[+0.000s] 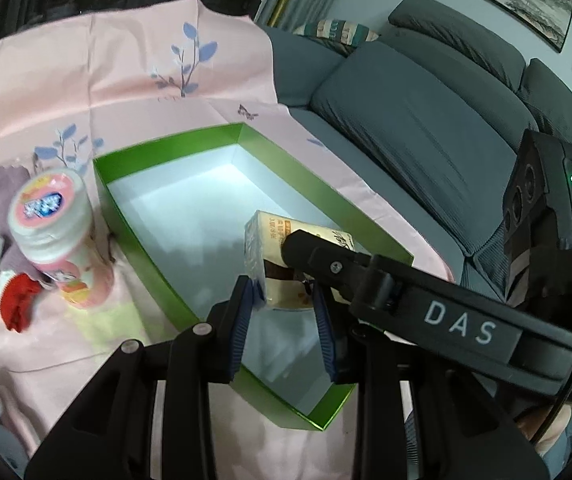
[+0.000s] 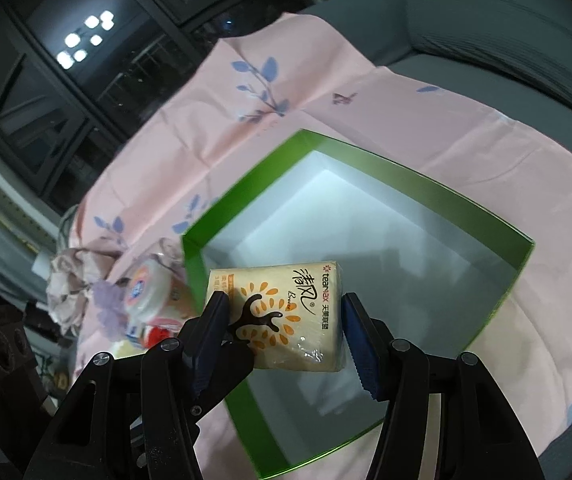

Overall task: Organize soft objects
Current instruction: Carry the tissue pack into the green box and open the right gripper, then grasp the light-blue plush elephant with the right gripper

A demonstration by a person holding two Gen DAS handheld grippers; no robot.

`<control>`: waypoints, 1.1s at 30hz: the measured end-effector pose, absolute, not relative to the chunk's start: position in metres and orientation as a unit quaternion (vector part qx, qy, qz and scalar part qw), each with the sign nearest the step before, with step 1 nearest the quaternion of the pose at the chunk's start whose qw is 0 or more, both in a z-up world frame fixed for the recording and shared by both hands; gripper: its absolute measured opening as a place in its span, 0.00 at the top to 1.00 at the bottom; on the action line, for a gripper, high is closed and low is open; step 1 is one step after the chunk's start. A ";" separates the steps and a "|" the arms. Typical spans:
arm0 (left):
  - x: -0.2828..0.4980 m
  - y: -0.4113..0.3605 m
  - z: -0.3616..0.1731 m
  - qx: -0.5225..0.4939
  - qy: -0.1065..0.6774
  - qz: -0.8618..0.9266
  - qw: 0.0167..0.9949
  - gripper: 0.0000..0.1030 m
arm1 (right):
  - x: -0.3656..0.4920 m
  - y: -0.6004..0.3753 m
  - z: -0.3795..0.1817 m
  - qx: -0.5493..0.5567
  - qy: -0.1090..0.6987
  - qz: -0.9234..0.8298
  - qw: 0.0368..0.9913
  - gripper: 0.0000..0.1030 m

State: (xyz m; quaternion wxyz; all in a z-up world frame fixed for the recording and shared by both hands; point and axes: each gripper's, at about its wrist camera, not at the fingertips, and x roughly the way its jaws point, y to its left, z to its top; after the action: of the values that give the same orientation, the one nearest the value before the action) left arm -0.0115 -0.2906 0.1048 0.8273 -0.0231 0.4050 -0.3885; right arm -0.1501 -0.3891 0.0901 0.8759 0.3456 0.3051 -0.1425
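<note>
We saw one tissue pack [image 2: 276,316] held by both grippers above one green box [image 2: 426,188], inside its near rim. The left gripper [image 1: 284,306] pinched an end narrowly; the right gripper [image 2: 286,328] spanned its width. The box's white floor lay bare; one bottle [image 1: 56,232] stood just beside its left wall.

The tissue pack [image 2: 286,312] wears glossy, crinkled plastic film. The green box [image 2: 406,184] looks like smooth card, white inside. Creased pink cloth [image 1: 126,80] lies beneath it; the sofa [image 1: 406,120] is ribbed grey fabric.
</note>
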 end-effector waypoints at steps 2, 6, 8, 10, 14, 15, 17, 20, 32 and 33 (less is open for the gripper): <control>-0.011 -0.293 0.102 -0.023 0.409 -0.388 0.826 0.73 | -0.149 -0.391 0.088 0.344 0.311 -0.150 0.873 0.41; -0.010 -0.293 0.102 -0.032 0.412 -0.393 0.821 0.70 | -0.150 -0.393 0.086 0.345 0.309 -0.159 0.872 0.41; -0.013 -0.291 0.104 -0.028 0.407 -0.390 0.825 0.68 | -0.150 -0.391 0.088 0.336 0.311 -0.166 0.873 0.37; -0.016 -0.288 0.107 -0.022 0.399 -0.386 0.831 0.58 | -0.152 -0.389 0.091 0.329 0.306 -0.171 0.877 0.25; -0.020 -0.275 0.114 -0.019 0.386 -0.378 0.842 0.40 | -0.155 -0.383 0.100 0.314 0.294 -0.173 0.886 0.23; -0.021 -0.272 0.115 -0.021 0.383 -0.375 0.844 0.37 | -0.154 -0.381 0.102 0.311 0.293 -0.175 0.887 0.23; -0.025 -0.262 0.121 -0.023 0.373 -0.368 0.852 0.32 | -0.154 -0.375 0.107 0.304 0.289 -0.171 0.892 0.20; -0.031 -0.245 0.129 -0.020 0.357 -0.349 0.866 0.18 | -0.151 -0.363 0.116 0.293 0.281 -0.154 0.901 0.15; -0.049 -0.143 0.145 -0.056 0.333 -0.236 0.911 0.01 | -0.125 -0.283 0.137 0.240 0.287 -0.022 0.927 0.04; -0.049 -0.132 0.143 -0.064 0.336 -0.222 0.913 0.01 | -0.121 -0.276 0.136 0.238 0.294 -0.007 0.926 0.04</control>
State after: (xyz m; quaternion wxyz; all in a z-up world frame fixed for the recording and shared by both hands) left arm -0.0489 -0.1319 0.1427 0.9130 -0.0636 0.3362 -0.2220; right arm -0.1208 -0.2756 0.1357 0.9258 0.2377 0.2939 -0.0073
